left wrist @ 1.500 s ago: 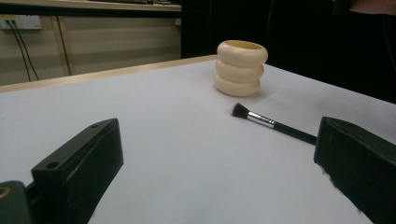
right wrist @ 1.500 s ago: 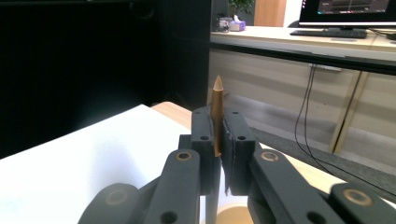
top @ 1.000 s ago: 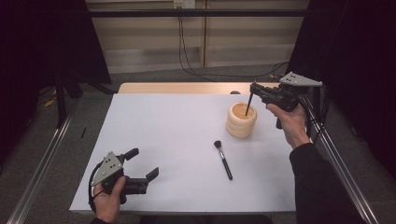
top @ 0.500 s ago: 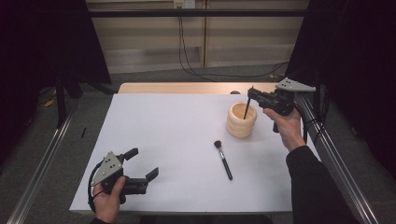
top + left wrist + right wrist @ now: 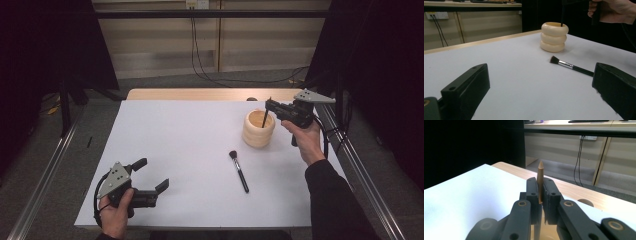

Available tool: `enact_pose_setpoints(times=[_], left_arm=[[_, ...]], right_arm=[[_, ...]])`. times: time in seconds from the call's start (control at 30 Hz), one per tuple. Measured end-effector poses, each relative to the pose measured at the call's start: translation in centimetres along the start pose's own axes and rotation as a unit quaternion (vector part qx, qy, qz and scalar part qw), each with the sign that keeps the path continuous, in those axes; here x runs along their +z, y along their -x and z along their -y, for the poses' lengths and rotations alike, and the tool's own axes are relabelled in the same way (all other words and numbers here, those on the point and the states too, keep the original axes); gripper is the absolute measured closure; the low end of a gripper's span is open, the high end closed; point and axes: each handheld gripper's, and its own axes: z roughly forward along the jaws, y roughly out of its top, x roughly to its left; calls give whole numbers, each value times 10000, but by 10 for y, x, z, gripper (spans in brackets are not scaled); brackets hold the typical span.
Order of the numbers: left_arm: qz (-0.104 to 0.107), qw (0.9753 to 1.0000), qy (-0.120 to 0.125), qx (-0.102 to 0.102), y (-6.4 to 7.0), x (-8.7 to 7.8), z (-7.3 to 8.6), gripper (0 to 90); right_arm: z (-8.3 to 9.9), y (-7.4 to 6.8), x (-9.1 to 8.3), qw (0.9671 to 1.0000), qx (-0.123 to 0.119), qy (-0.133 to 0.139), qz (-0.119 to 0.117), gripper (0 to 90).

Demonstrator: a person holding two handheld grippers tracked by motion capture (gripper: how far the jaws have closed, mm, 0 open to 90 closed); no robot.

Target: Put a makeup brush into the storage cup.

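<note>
Right gripper (image 5: pixel 270 105) jaws pinching slender brush handle (image 5: pixel 540 180) upright in cream ribbed holder (image 5: pixel 258 129), left gripper (image 5: pixel 151 175) jaws spread wide, holding nothing, makeup brush (image 5: pixel 238 170) flat on white table (image 5: pixel 175 140).

No text, label, brand, number or sign can be read on anything in these views.
</note>
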Motion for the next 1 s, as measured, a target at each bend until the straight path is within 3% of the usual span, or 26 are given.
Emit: enact_pose_setpoints(times=[0.67,0.9,1.0], left_arm=[[13,10000,45,-6,-1,-1,0,16],[-46,10000,53,0,-1,-1,0,17],[-51,10000,65,-7,-1,-1,0,17]], right_arm=[[11,1,1,9999,144,-55,-2,830],[13,1,1,9998,196,6,13,776],[13,0,1,9998,162,69,102,708]])
